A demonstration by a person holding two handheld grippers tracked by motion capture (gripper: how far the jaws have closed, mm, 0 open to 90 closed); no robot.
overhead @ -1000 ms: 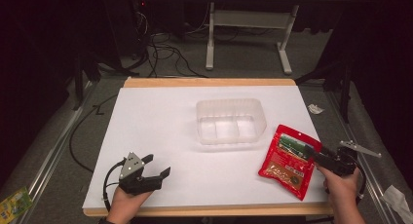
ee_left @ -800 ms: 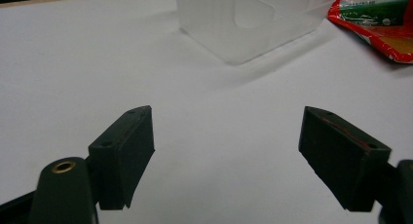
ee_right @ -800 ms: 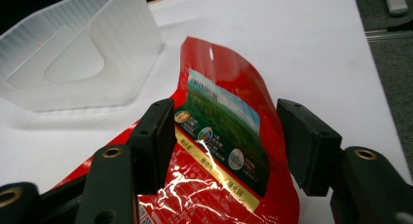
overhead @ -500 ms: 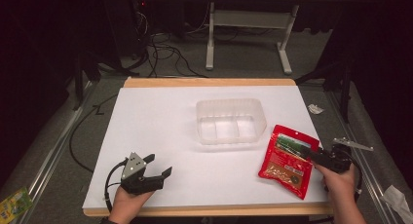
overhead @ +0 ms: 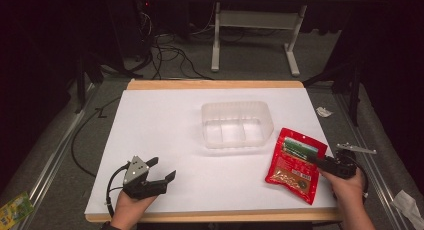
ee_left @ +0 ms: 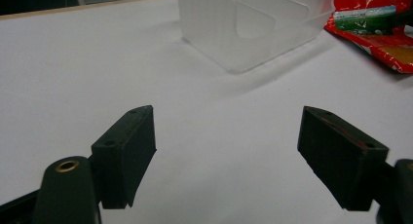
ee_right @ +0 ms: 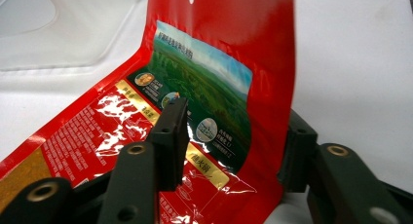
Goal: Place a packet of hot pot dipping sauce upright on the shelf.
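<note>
Tongs on the right have just been closing around the edge of the flat red foil snack packet, which lies on the white surface beside the clear plastic tub, ready for lifting. Left tongs rest open, empty.

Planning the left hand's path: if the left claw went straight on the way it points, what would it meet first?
Probably the clear plastic container; the left claw points over bare white table toward it, though depth is hard to judge.

A glossy, crinkled plastic film is seen on the red packet; beside it, the container (frosted, translucent plastic) is set on the matt white table.
</note>
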